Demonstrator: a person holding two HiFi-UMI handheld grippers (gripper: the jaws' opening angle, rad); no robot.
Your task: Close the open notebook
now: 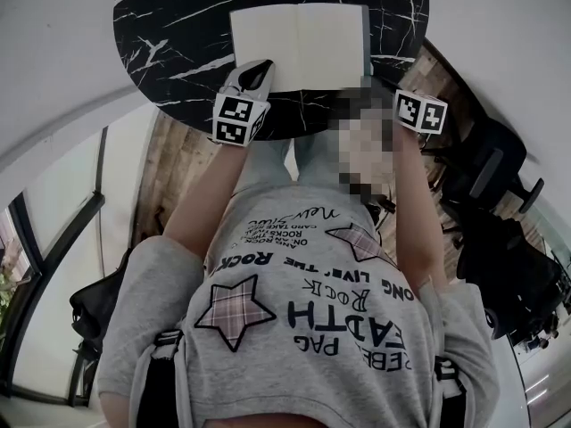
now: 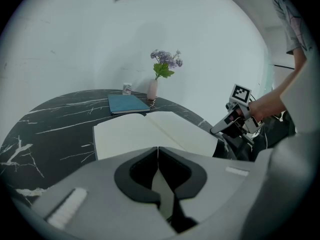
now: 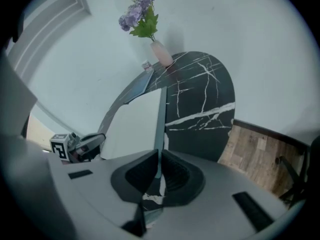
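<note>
An open notebook (image 1: 299,43) with blank cream pages lies flat on the round black marble table (image 1: 169,25). My left gripper (image 1: 256,74) rests at the notebook's near left corner, jaws shut with nothing between them (image 2: 158,151). My right gripper (image 3: 159,156) is at the notebook's right edge (image 3: 160,119); the thin grey-blue cover edge runs straight into the narrow gap between its jaws, which are closed on it. In the head view a mosaic patch hides its tips; only its marker cube (image 1: 420,111) shows. The left gripper view shows the right gripper (image 2: 226,126) touching the notebook's right side.
A closed blue book (image 2: 127,104) lies beyond the notebook at the table's far side. Beside it stand a pink vase with purple flowers (image 2: 152,89) and a small jar (image 2: 127,88). Dark office chairs (image 1: 500,176) stand on the wooden floor to the right.
</note>
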